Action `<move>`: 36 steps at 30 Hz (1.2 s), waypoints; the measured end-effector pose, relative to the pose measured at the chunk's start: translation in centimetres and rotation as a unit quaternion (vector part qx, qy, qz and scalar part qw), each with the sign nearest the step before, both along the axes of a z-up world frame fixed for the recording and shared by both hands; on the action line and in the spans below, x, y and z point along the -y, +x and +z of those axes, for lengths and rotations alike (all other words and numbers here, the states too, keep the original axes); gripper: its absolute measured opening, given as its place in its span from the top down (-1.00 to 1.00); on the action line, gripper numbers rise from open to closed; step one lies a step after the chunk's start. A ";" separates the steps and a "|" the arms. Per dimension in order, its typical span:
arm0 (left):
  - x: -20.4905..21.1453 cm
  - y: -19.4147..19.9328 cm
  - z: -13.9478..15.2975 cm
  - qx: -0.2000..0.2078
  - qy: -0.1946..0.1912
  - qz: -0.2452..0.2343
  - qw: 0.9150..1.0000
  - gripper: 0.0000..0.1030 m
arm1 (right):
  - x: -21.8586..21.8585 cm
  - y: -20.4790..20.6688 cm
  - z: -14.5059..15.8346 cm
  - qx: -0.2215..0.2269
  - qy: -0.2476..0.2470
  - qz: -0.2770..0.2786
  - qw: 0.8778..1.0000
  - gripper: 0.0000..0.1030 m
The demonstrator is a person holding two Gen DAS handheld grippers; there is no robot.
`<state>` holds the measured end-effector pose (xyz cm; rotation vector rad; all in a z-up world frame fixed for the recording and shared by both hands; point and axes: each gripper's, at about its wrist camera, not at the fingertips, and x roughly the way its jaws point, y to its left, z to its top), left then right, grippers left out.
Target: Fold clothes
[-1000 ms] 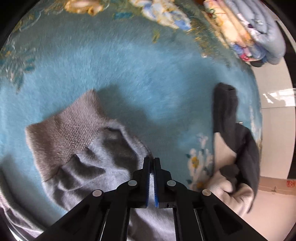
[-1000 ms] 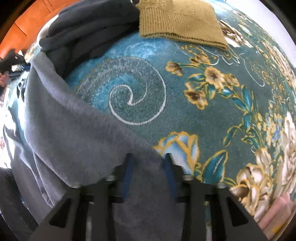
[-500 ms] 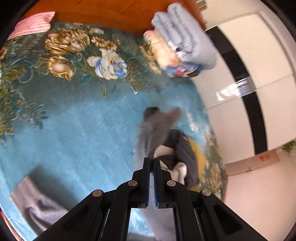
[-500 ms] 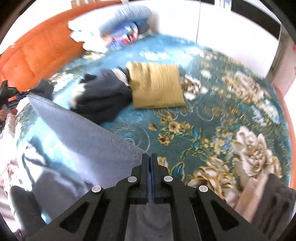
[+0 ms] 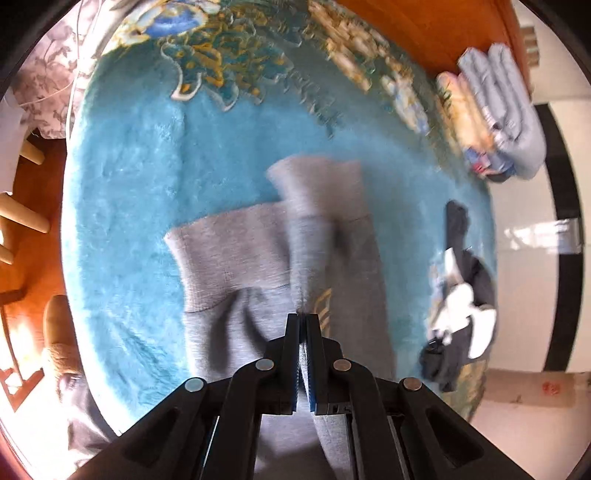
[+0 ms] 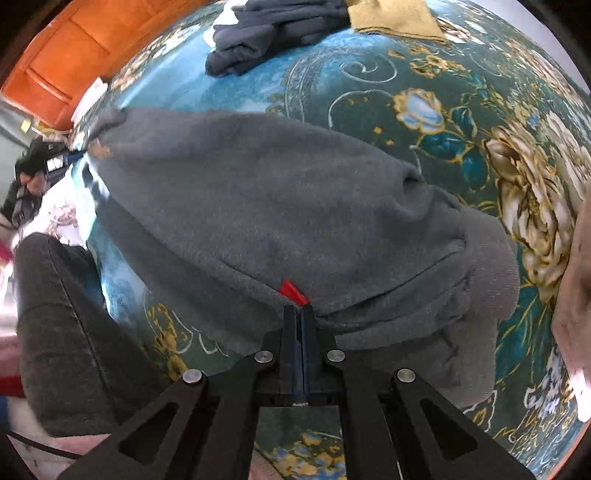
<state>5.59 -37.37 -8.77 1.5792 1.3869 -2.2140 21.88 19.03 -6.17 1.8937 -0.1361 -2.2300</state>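
**Grey garment held at two points above the bed**

A wide bed cover [image 5: 140,177], teal with gold and white flowers, fills the scene. On it lies a grey sweatshirt [image 6: 258,199], partly lifted. Its cloth runs as one long band from the right gripper [image 6: 298,314] away to the upper left, where the other gripper appears small and blurred, so the long axis goes from one gripper to the other. The right gripper is closed on an edge near a small red tag [image 6: 291,290]. The left gripper [image 5: 303,325] is closed too, with a thin grey fold pinched in it; beyond it a ribbed hem and a cuff rest on the cover. I judge the next move must lay this stretched band flat. Farther off lie a dark garment [image 5: 465,295] and a folded mustard piece [image 6: 395,16].
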 end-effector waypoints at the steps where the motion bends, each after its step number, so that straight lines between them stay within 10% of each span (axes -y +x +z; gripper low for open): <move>1: -0.1 0.2 1.0 -0.022 0.008 0.005 1.000 0.93 | -0.2 -0.3 0.6 -0.008 0.001 -0.001 1.000 0.98; 6: -1.0 3.3 5.5 -0.134 0.009 0.013 0.991 0.93 | -1.0 0.2 3.7 -0.040 0.005 -0.006 0.999 0.98; 9: -0.6 4.4 2.3 -0.056 -0.020 0.020 0.998 0.93 | -1.0 1.3 1.6 -0.010 -0.003 -0.005 1.000 0.98; 12: 1.5 6.4 -2.1 0.006 0.044 0.079 0.996 0.93 | -0.3 1.9 -1.3 0.025 -0.008 0.000 1.000 0.97; 28: 1.5 7.1 -4.9 0.061 0.048 0.121 0.990 0.91 | -4.4 3.9 -0.1 0.011 -0.048 -0.093 0.994 0.84; 30: 1.4 7.6 -5.1 0.059 0.070 0.152 0.984 0.91 | -6.8 4.7 1.0 -0.006 -0.060 -0.136 0.989 0.40; 36: -0.1 7.7 -5.1 0.065 0.057 0.168 0.982 0.90 | -14.1 8.2 -1.3 0.016 -0.169 -0.334 0.927 0.29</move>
